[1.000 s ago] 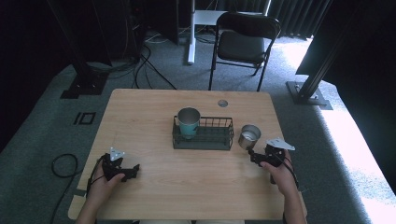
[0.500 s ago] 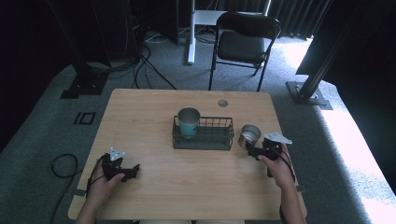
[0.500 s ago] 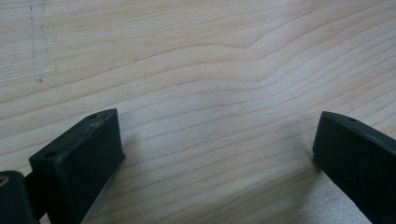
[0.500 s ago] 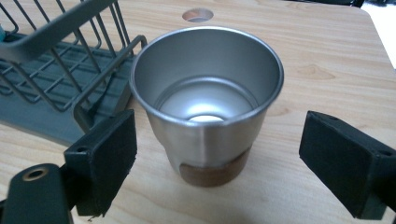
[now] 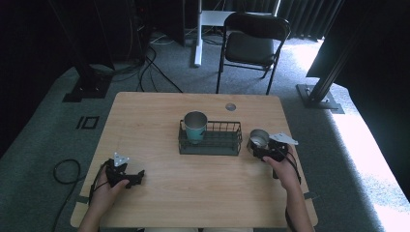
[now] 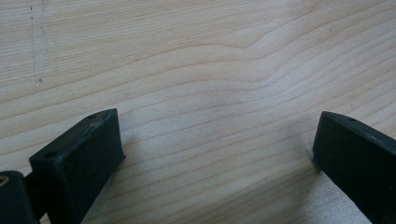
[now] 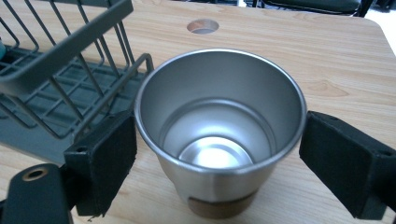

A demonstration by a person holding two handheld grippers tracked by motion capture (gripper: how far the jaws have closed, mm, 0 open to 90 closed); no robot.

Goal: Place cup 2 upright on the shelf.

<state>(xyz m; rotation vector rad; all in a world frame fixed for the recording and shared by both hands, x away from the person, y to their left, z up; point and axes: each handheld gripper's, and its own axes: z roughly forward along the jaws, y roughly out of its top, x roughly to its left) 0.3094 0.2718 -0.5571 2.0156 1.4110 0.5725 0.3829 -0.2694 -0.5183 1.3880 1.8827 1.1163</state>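
Observation:
A steel cup (image 5: 257, 139) (image 7: 219, 121) stands upright on the wooden table (image 5: 193, 193), just right of a dark wire rack (image 5: 220, 145) (image 7: 70, 70). My right gripper (image 5: 258, 148) (image 7: 219, 154) is open, with one jaw on each side of the cup's body and close to its wall. A teal cup with a steel rim (image 5: 195, 126) stands in the rack's left end. My left gripper (image 5: 139, 176) (image 6: 217, 140) rests open at the table's near left, its jaws wide apart over bare wood.
A round cable hole (image 5: 230, 107) (image 7: 202, 25) lies in the table behind the rack. A black folding chair (image 5: 251, 43) stands beyond the far edge. Cables run over the floor at the left.
My right gripper has moved left and forward, so its jaws now flank the steel cup. The left gripper has stayed where it was.

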